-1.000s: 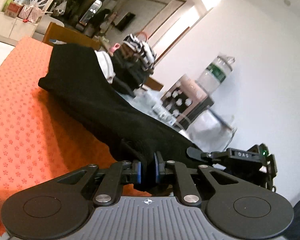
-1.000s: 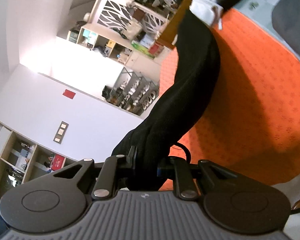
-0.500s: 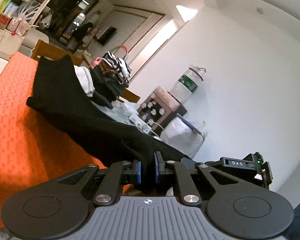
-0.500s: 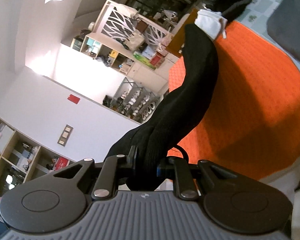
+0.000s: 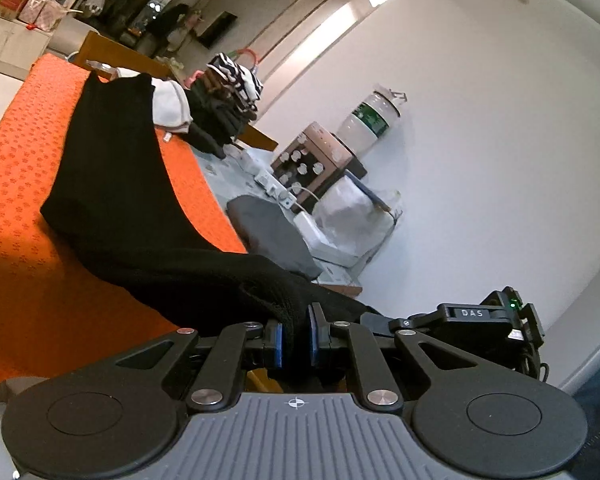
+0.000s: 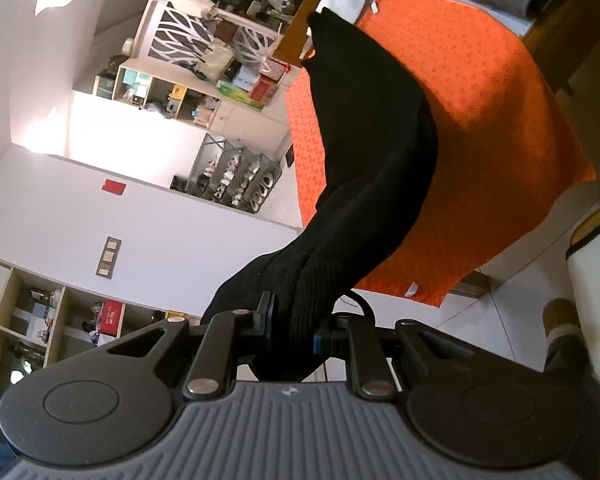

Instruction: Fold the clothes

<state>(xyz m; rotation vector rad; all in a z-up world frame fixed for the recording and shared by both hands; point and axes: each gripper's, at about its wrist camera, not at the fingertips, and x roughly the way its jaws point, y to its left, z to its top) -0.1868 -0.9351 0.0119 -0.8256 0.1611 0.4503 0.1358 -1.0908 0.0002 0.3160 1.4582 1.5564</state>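
Observation:
A black knitted garment [image 5: 120,184] stretches from the orange cloth [image 5: 16,208] on the table up to both grippers. My left gripper [image 5: 294,336] is shut on one bunched edge of it, with the blue pads pressed into the fabric. In the right wrist view the same black garment [image 6: 372,160] rises off the orange cloth [image 6: 480,128], and my right gripper [image 6: 292,332] is shut on another thick ribbed fold. The far end of the garment still lies on the table. The right gripper [image 5: 476,316] shows in the left wrist view, just right of the left one.
A white folded garment [image 5: 170,106] and a pile of dark and striped clothes [image 5: 228,92] sit at the table's far end. A grey cushion [image 5: 268,236], a power strip, a white bag [image 5: 352,212] and a water bottle [image 5: 374,120] stand beyond. Shelves [image 6: 204,92] line the wall.
Both grippers have pulled back and lifted with the garment held; more of the orange cloth and the table's near edge now show in the right wrist view. Grips unchanged.

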